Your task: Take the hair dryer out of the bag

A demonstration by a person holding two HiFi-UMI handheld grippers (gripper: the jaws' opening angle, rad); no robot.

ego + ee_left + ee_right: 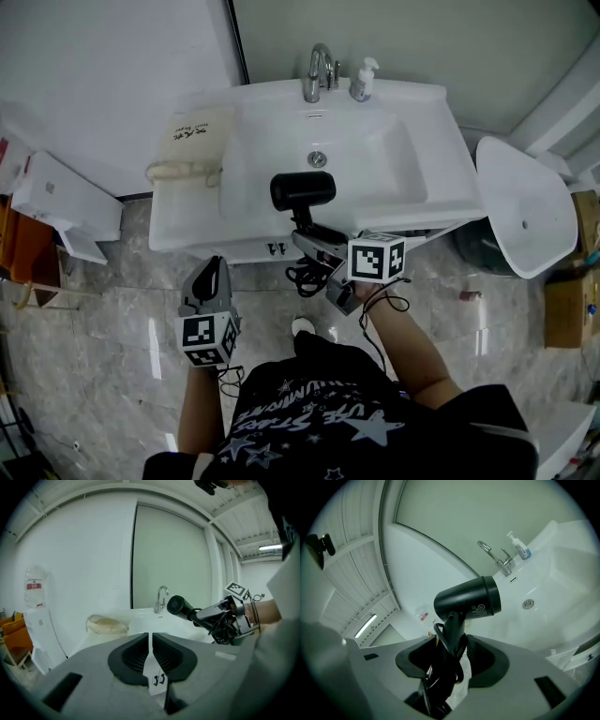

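Note:
A black hair dryer (302,190) hangs over the front of the white basin, held by its handle and wound cord in my right gripper (319,246). In the right gripper view the dryer (468,601) stands up from between the jaws, which are shut on its handle. The cream cloth bag (192,141) lies flat on the counter left of the bowl. My left gripper (212,277) is below the counter's front edge, shut with nothing between its pads (151,656). From the left gripper view, the dryer (180,606) shows to the right and the bag (107,624) to the left.
The white sink counter (187,230) has a chrome tap (320,71) and a soap pump bottle (363,81) at the back. A white toilet (520,202) stands to the right, white boxes (61,202) to the left. The floor is grey marble tile.

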